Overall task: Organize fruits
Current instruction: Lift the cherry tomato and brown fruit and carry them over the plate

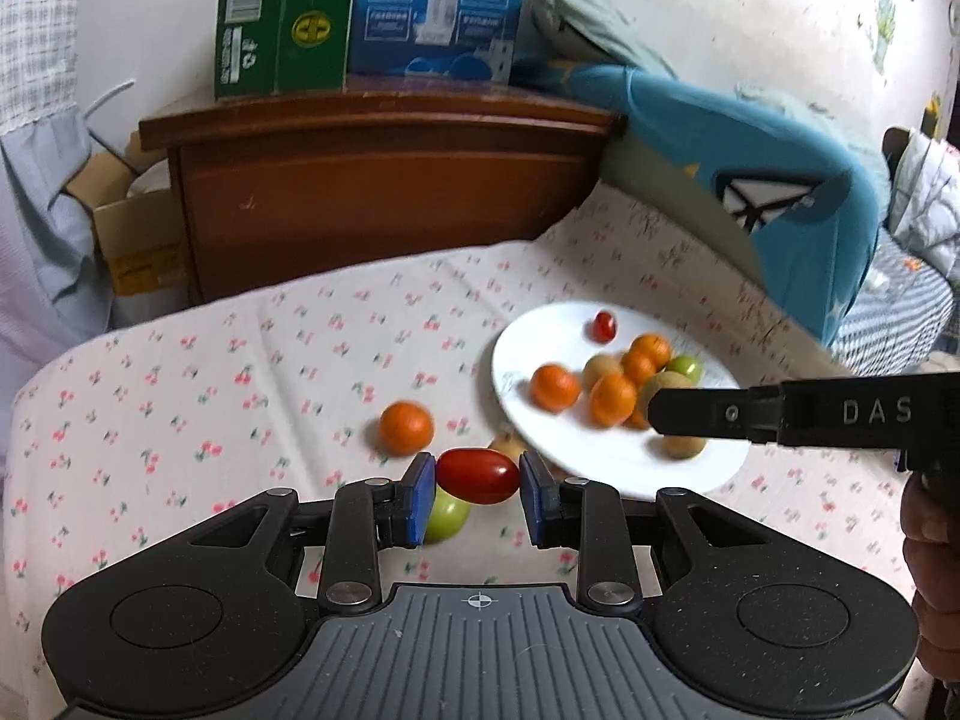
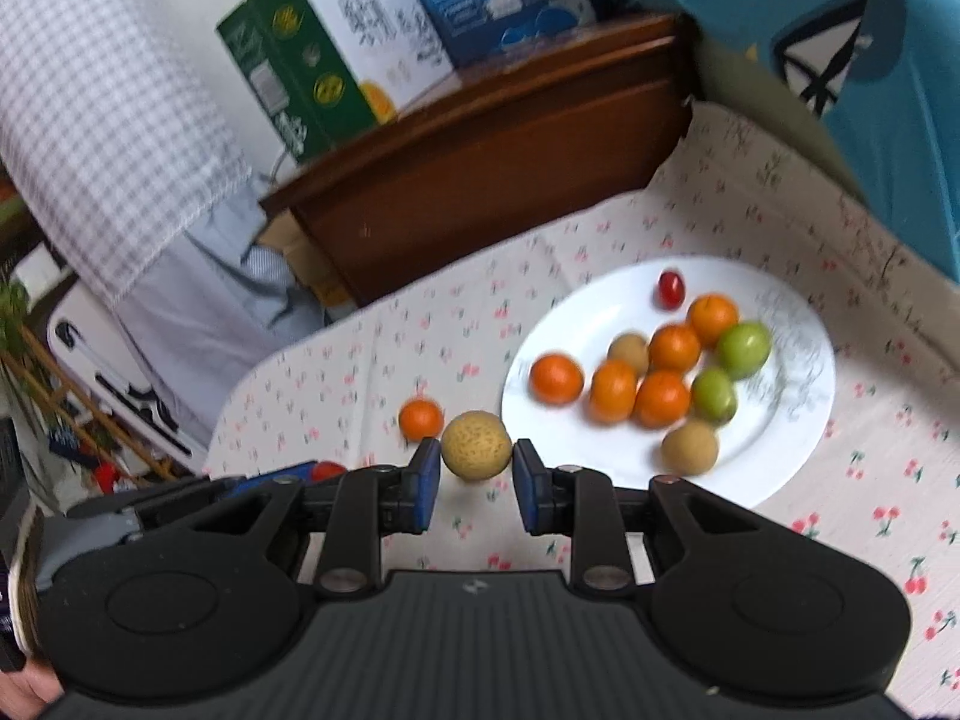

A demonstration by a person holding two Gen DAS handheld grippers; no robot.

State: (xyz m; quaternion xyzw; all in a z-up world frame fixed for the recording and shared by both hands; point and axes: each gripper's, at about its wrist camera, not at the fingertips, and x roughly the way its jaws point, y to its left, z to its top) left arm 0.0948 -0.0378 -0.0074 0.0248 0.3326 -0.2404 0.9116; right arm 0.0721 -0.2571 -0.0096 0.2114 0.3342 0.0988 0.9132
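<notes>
My left gripper [image 1: 477, 495] is shut on a red cherry tomato [image 1: 477, 476] and holds it above the cloth, with a green fruit [image 1: 447, 516] lying below it. My right gripper [image 2: 476, 477] is shut on a tan round fruit [image 2: 476, 445], near the left rim of the white plate [image 2: 798, 420]. The plate holds several oranges, two green fruits, two tan fruits and a red tomato [image 2: 671, 289]. One orange [image 2: 421, 418] lies loose on the cloth left of the plate; it also shows in the left wrist view [image 1: 406, 426]. The plate [image 1: 522, 360] shows there too.
The floral tablecloth [image 1: 210, 396] covers the table. A brown wooden cabinet [image 1: 384, 192] with green and blue boxes [image 1: 372, 12] stands behind it. A blue cloth [image 1: 780, 198] hangs at the back right. The right gripper's side [image 1: 810, 414] reaches in over the plate.
</notes>
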